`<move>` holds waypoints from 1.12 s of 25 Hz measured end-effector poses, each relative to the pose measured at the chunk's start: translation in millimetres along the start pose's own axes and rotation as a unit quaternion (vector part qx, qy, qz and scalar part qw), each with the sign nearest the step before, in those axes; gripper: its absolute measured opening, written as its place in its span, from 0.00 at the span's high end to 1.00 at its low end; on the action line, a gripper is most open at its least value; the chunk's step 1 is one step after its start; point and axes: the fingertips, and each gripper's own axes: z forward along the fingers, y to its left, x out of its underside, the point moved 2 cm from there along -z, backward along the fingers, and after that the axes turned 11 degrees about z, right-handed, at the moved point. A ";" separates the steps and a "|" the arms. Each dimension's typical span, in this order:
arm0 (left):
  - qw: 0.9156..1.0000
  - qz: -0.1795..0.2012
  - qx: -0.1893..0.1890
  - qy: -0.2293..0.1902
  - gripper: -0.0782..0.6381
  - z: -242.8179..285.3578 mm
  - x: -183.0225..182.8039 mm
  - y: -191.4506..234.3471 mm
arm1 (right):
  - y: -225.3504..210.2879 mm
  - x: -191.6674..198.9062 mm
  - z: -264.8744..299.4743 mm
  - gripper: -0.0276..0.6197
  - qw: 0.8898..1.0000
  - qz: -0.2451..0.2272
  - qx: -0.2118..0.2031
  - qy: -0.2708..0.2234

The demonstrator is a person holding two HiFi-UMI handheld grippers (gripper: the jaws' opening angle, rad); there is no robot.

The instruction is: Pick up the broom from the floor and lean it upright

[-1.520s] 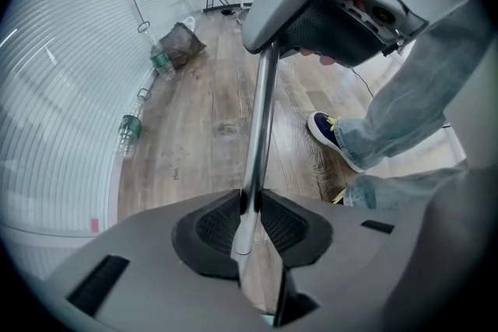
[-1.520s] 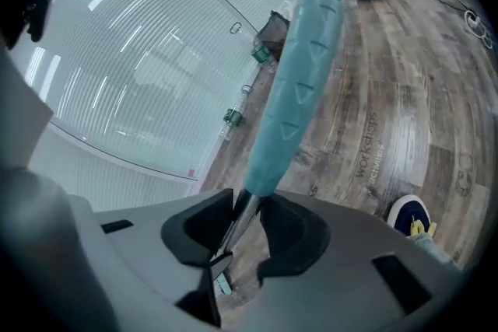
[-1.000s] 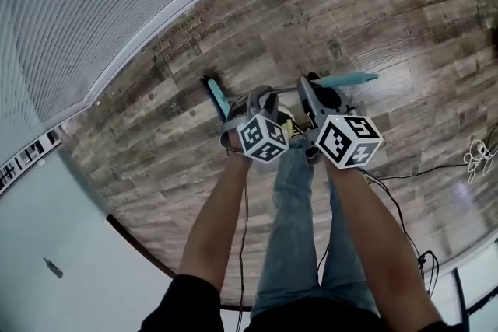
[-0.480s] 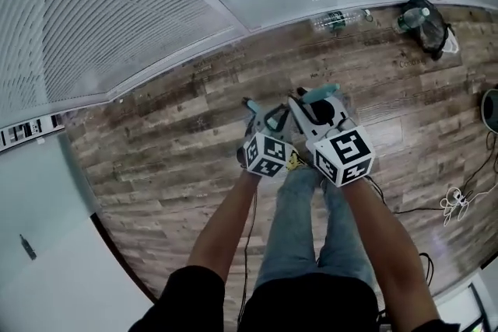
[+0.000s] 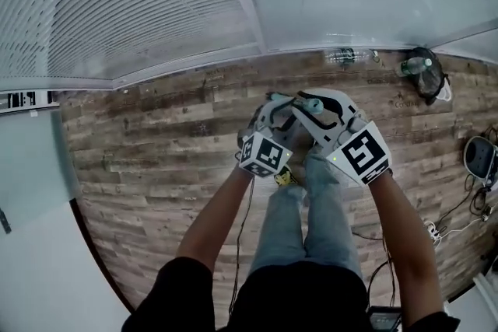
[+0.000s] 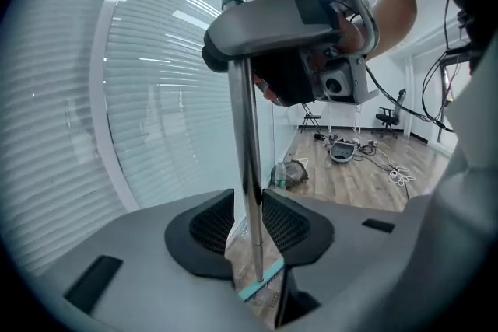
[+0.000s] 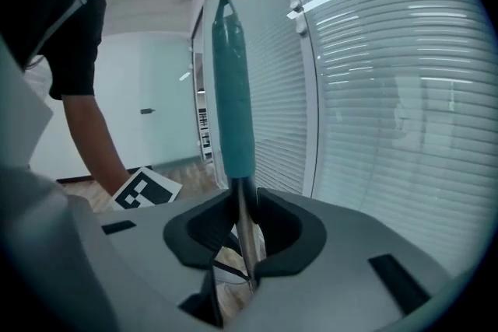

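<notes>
**Left gripper** (image 6: 249, 220): the jaws stand partly apart, with both pads against the bare metal shaft of the broom (image 6: 247, 159). They have just been opening slightly, and the shaft is between them. The shaft passes upright through the jaw gap. Below the jaws, seen through the gap, is the teal bar of the broom head (image 6: 261, 284), over the wooden floor (image 5: 156, 144). Whether it touches the floor cannot be told.

**Right gripper** (image 7: 243, 228): the jaws are partly apart and clamped on the same shaft, just under the lower end of the teal handle sleeve (image 7: 232, 105). The sleeve rises straight up from the jaws. In the left gripper view this gripper sits higher on the shaft than the left one.

**Surroundings:** in the head view both grippers are close together, jaws pointing toward the slatted blinds (image 5: 117, 4). Beyond the grippers, at the foot of the glass wall, lie a plastic bottle (image 5: 346, 56) and, right of it, a dark bag (image 5: 422, 70).
</notes>
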 end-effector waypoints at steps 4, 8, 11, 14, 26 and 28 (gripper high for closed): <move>0.999 -0.022 0.008 0.022 0.74 23.9 2.2 21.6 | -22.6 -8.4 19.4 0.81 0.999 -0.015 -0.049 0.019; 0.994 -0.104 0.006 0.045 0.76 45.7 14.0 49.7 | -55.2 -10.4 44.8 0.81 0.997 0.006 -0.065 0.032; 0.986 -0.149 -0.004 0.075 0.76 68.1 37.7 66.4 | -83.0 2.9 74.5 0.81 0.995 0.010 -0.082 0.053; 0.976 -0.192 -0.021 0.105 0.76 90.9 72.7 82.6 | -107.4 22.1 111.2 0.81 0.992 0.005 -0.103 0.076; 0.945 -0.272 -0.062 0.171 0.76 143.7 135.5 128.7 | -161.3 55.1 185.1 0.81 0.982 -0.022 -0.135 0.130; 0.944 -0.269 -0.058 0.181 0.76 149.2 136.9 136.1 | -170.3 53.6 190.6 0.81 0.985 -0.002 -0.123 0.124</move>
